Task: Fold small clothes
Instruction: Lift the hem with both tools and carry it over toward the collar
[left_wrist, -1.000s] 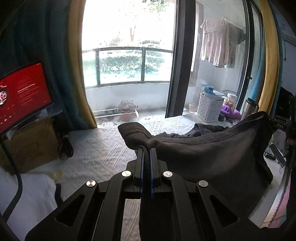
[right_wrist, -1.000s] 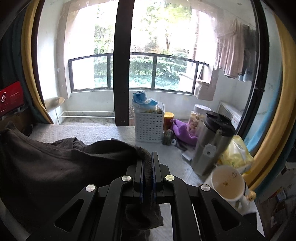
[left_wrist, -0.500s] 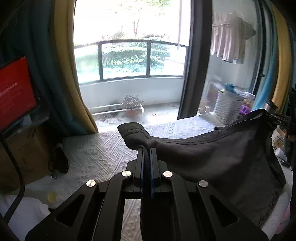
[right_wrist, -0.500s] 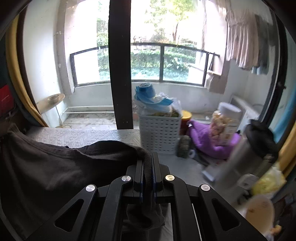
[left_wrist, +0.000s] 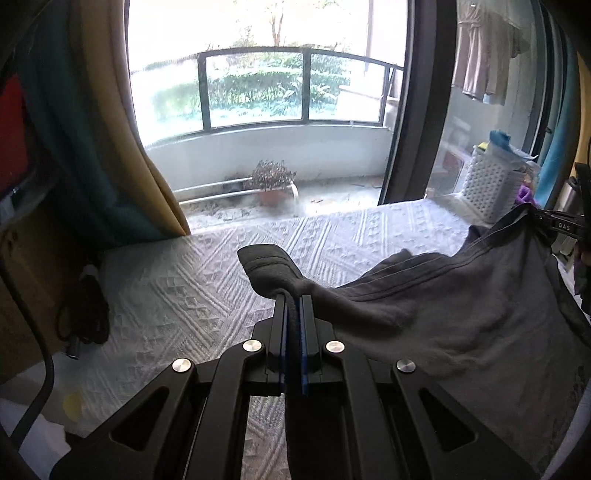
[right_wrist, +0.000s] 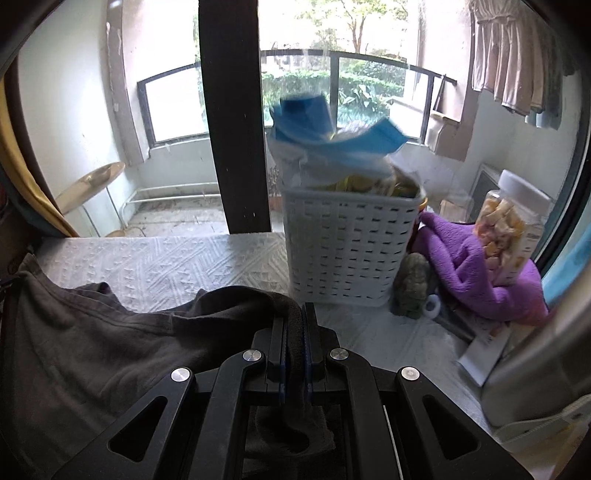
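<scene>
Left wrist view shows the left gripper (left_wrist: 293, 295) and right gripper (right_wrist: 294, 308) both pinching the gray shirt (left_wrist: 461, 306); keep it stretched flat, then lower it gently onto the white cloth (left_wrist: 207, 288).

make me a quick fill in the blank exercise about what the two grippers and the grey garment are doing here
1. Both grippers are shut on the same dark ____ garment.
2. The left gripper and the right gripper hold the garment stretched above a white ____ cloth on the table.
3. Just ahead of the right gripper stands a white ____ stuffed with bags.
4. A ____ blanket lies right of it.

Missing words: grey; textured; basket; purple
</scene>
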